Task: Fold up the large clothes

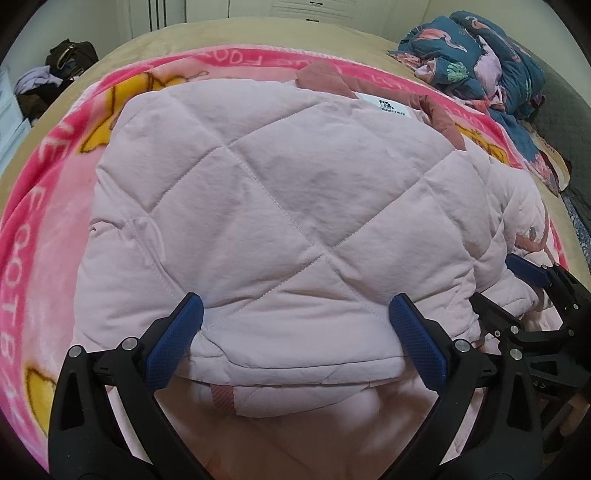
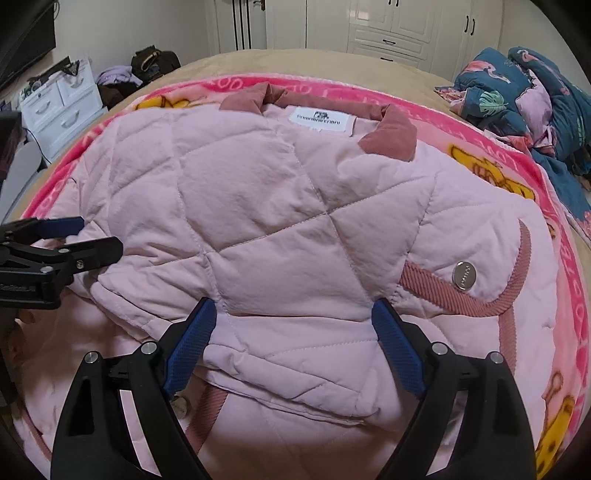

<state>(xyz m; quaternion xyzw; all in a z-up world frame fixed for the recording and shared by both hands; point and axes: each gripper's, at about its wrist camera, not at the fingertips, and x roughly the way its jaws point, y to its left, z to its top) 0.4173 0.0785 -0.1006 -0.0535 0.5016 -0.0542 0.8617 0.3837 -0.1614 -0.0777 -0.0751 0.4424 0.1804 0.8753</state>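
While one jacket [image 1: 280, 206] lies flat, two grippers gape.

Tan bed [image 2: 332, 61], pink cartoon blanket [image 2: 554, 240] spread on it, blue flamingo-print bedding [image 2: 517, 92] heaped at one corner

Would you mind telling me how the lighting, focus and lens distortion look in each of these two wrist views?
Left wrist view: soft, even light, no glare; the pale pink quilted jacket is sharp, the pink printed fleece blanket bows strongly at the dark-vignetted rim. Right wrist view: equally even and sharp; only the silver snap button glints, and the white cupboards curve.
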